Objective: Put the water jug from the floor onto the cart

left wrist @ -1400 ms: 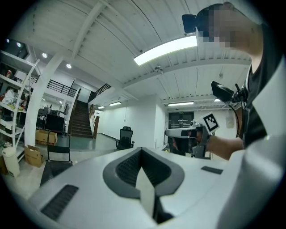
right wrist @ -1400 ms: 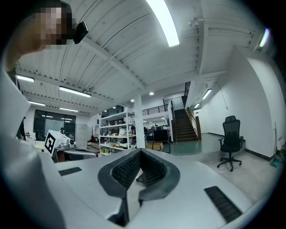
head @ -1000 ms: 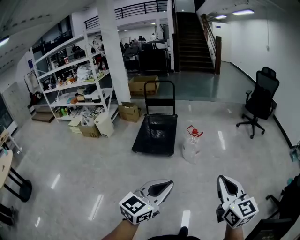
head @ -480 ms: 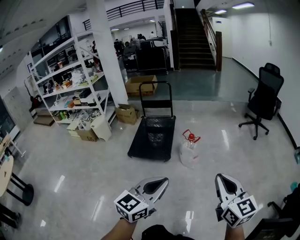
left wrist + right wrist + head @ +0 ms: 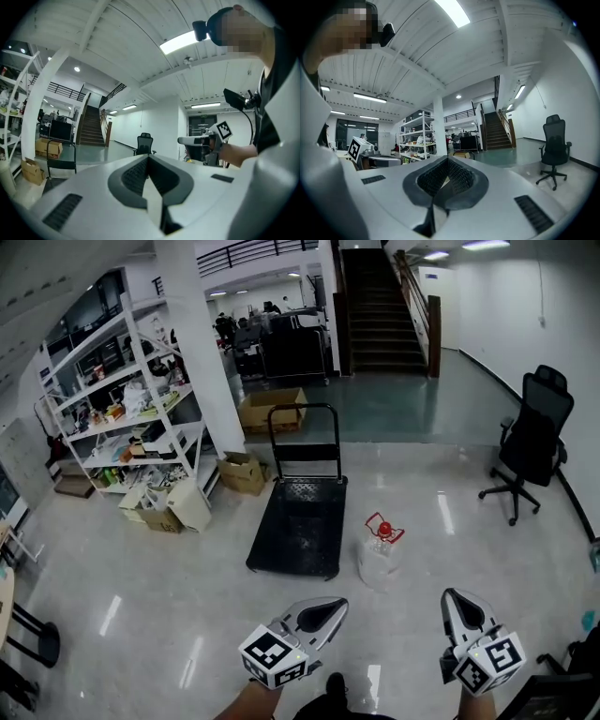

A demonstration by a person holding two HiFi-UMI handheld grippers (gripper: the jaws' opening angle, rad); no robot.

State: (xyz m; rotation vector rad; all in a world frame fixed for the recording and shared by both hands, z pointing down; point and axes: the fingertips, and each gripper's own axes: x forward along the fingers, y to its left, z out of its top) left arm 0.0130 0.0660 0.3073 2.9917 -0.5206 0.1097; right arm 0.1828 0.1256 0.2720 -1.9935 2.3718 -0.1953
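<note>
The left gripper (image 5: 339, 606) and right gripper (image 5: 451, 598) were held closed, empty; the water jug (image 5: 380, 557) was seen upright on the floor (image 5: 178, 606) beside the cart (image 5: 298, 526).

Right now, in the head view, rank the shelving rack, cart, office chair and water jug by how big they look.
1. shelving rack
2. cart
3. office chair
4. water jug
The cart stands nearer to the camera than the chair, so their order holds for this picture only.
</note>
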